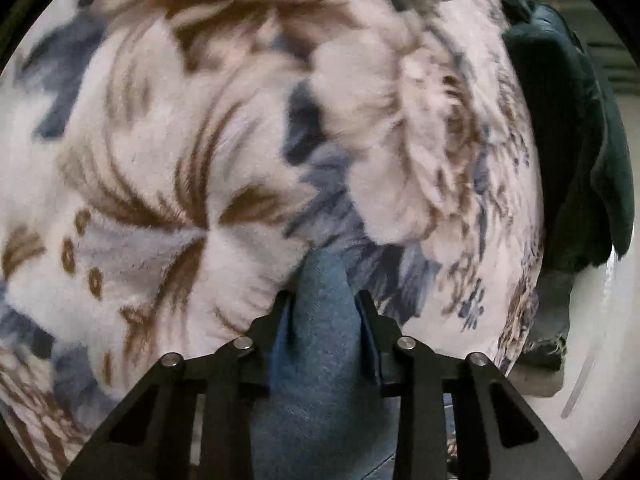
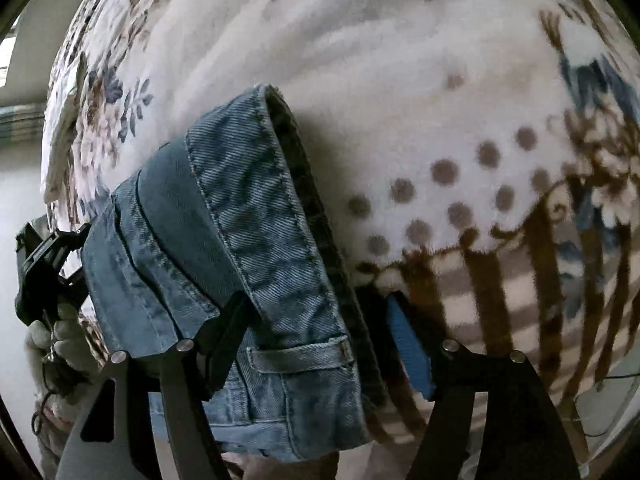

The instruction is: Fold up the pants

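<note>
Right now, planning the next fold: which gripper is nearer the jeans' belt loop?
Right. The right gripper clamps the waistband just beside the belt loop; the left gripper holds denim farther off to the side.

- Lighting: soft, even daylight.
- Shadow: dark, right of the jeans [image 2: 240, 248].
- Blur: blanket [image 1: 160, 140] smeared towards the top.
- Edges: fisheye-bent, black vignette.
</note>
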### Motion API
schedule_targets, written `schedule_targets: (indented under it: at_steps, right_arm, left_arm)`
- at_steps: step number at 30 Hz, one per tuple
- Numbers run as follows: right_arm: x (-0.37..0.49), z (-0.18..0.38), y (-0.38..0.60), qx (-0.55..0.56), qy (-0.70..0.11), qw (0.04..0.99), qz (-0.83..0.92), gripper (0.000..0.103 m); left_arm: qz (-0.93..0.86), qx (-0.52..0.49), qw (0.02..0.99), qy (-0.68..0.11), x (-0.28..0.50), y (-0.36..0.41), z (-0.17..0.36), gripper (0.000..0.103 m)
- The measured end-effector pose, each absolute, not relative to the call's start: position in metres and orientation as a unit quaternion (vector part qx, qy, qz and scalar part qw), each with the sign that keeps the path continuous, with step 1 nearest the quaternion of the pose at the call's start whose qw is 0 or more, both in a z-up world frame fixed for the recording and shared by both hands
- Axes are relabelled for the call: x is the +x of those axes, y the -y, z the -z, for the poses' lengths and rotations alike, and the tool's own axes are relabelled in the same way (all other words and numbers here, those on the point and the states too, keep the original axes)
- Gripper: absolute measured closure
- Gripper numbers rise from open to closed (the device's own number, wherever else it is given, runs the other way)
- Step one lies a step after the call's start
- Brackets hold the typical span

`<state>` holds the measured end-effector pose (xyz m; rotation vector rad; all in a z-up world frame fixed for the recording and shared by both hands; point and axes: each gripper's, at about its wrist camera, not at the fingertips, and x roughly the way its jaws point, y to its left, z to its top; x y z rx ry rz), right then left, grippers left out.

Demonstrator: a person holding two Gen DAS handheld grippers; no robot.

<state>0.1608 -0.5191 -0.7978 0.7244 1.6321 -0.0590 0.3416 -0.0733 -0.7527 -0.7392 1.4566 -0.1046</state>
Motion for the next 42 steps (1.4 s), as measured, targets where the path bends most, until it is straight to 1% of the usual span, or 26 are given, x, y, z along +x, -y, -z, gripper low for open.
schedule_targets:
  at_steps: [2,3,4,5,6,10,14,16,17,20,24,26,28,30,31,32,34,35,36,37,38,39,40,42]
  right_arm:
    - [0.157,0.792,0.525,0.338,-0.705,0.623,0.031,0.031]
    - [0.154,0.787,0.528,0.351,-0.698,0.623,0.033,0.029]
    - [0.147,0.781,0.534,0.366,-0.691,0.622,0.036,0.029]
    - [0.138,0.775,0.54,0.386,-0.681,0.621,0.045,0.029]
    - [0.127,0.769,0.545,0.41,-0.669,0.618,0.052,0.029]
    - [0.082,0.769,0.547,0.484,-0.645,0.589,0.055,0.029]
    - [0.068,0.815,0.51,0.545,-0.643,0.538,0.003,0.029]
    - [0.075,0.832,0.494,0.561,-0.63,0.536,-0.009,0.029]
    - [0.08,0.841,0.488,0.572,-0.619,0.539,-0.025,0.028]
    - [0.098,0.854,0.472,0.579,-0.596,0.554,-0.05,0.016]
    - [0.11,0.848,0.457,0.62,-0.544,0.559,-0.085,0.016]
    - [0.118,0.827,0.449,0.613,-0.523,0.581,-0.118,0.017]
    - [0.125,0.817,0.441,0.581,-0.533,0.602,-0.128,0.017]
    - [0.131,0.828,0.432,0.542,-0.566,0.612,-0.11,0.017]
    - [0.132,0.844,0.429,0.526,-0.589,0.606,-0.091,0.017]
    - [0.131,0.854,0.427,0.528,-0.595,0.6,-0.086,0.019]
    - [0.13,0.863,0.428,0.554,-0.577,0.595,-0.083,0.018]
    - [0.129,0.863,0.429,0.563,-0.569,0.594,-0.083,0.023]
    - [0.128,0.862,0.428,0.567,-0.56,0.598,-0.079,0.038]
    - [0.126,0.861,0.425,0.566,-0.559,0.601,-0.073,0.046]
    - [0.125,0.86,0.422,0.569,-0.557,0.601,-0.07,0.054]
    - [0.118,0.858,0.419,0.571,-0.554,0.602,-0.065,0.061]
    - [0.115,0.854,0.421,0.572,-0.55,0.605,-0.063,0.064]
    - [0.114,0.843,0.414,0.566,-0.545,0.615,-0.062,0.068]
  left_arm:
    - [0.063,-0.291,0.699,-0.65,0.339,0.084,0.733,0.067]
    - [0.072,-0.288,0.701,-0.649,0.334,0.087,0.722,0.057]
    - [0.072,-0.283,0.703,-0.648,0.33,0.088,0.716,0.036]
    - [0.069,-0.278,0.708,-0.645,0.321,0.088,0.708,0.023]
    - [0.072,-0.283,0.712,-0.638,0.311,0.087,0.701,0.006]
    - [0.088,-0.312,0.705,-0.631,0.269,0.087,0.691,0.003]
    - [0.092,-0.301,0.681,-0.661,0.245,0.096,0.718,0.003]
    - [0.088,-0.303,0.668,-0.674,0.237,0.097,0.735,0.003]
    - [0.091,-0.311,0.663,-0.675,0.233,0.097,0.742,0.003]
    - [0.094,-0.316,0.663,-0.672,0.233,0.097,0.749,0.003]
    - [0.1,-0.32,0.66,-0.673,0.231,0.092,0.748,0.003]
    - [0.103,-0.322,0.658,-0.672,0.227,0.088,0.749,0.003]
    - [0.107,-0.321,0.657,-0.673,0.224,0.089,0.752,0.003]
    - [0.112,-0.314,0.658,-0.675,0.223,0.09,0.755,0.003]
    - [0.112,-0.313,0.658,-0.675,0.224,0.091,0.756,0.003]
    - [0.113,-0.311,0.658,-0.676,0.224,0.092,0.757,0.003]
    - [0.115,-0.31,0.661,-0.673,0.226,0.094,0.757,0.003]
    - [0.116,-0.308,0.666,-0.669,0.226,0.096,0.756,0.004]
    - [0.125,-0.305,0.675,-0.661,0.227,0.1,0.752,0.023]
    - [0.136,-0.302,0.681,-0.653,0.229,0.104,0.747,0.052]
    - [0.144,-0.292,0.685,-0.651,0.229,0.108,0.741,0.055]
    - [0.149,-0.284,0.689,-0.65,0.23,0.111,0.735,0.065]
    - [0.155,-0.281,0.691,-0.648,0.23,0.112,0.731,0.071]
    - [0.157,-0.275,0.7,-0.64,0.229,0.114,0.715,0.076]
